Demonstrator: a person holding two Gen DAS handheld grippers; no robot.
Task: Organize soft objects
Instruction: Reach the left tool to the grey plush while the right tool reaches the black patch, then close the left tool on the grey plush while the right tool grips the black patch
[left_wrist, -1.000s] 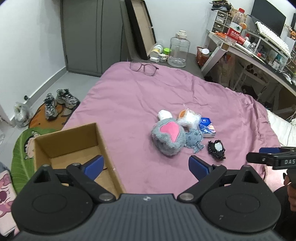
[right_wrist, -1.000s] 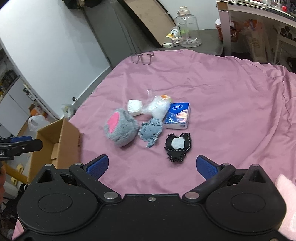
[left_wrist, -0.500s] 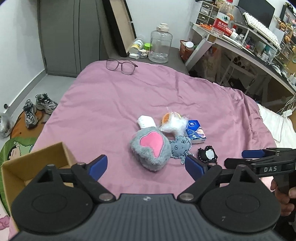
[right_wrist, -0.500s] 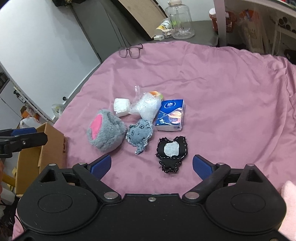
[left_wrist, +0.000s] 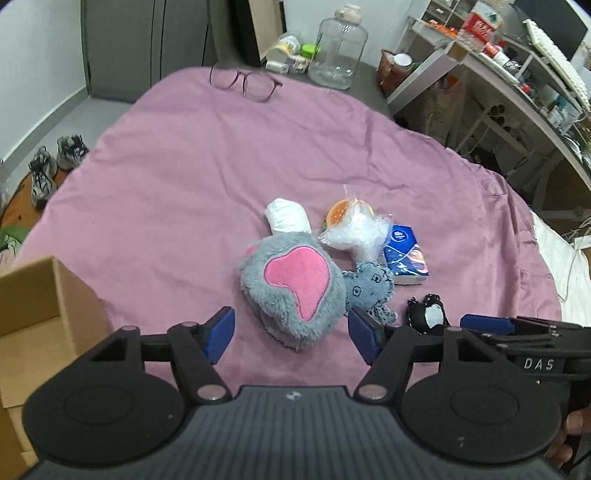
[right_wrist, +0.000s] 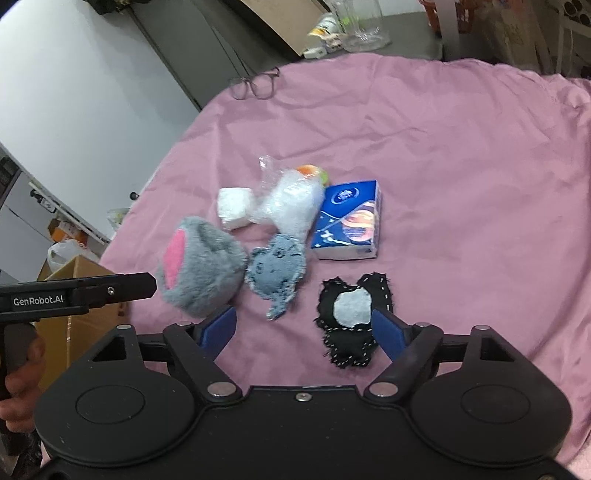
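Beside bed: cardboard box (left_wrist: 44, 314), visible part bare | left gripper (left_wrist: 291, 334), right gripper (right_wrist: 304, 330) agape

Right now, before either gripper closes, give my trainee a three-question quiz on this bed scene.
1. True or false: the left gripper has its jaws open around nothing.
2. Which item lies nearest the right gripper: A) eyeglasses, B) black felt patch, C) tissue pack?
3. Fill in: the cardboard box sits off the bed's ____ edge in the left wrist view.

Key: 1 true; 2 B; 3 left.
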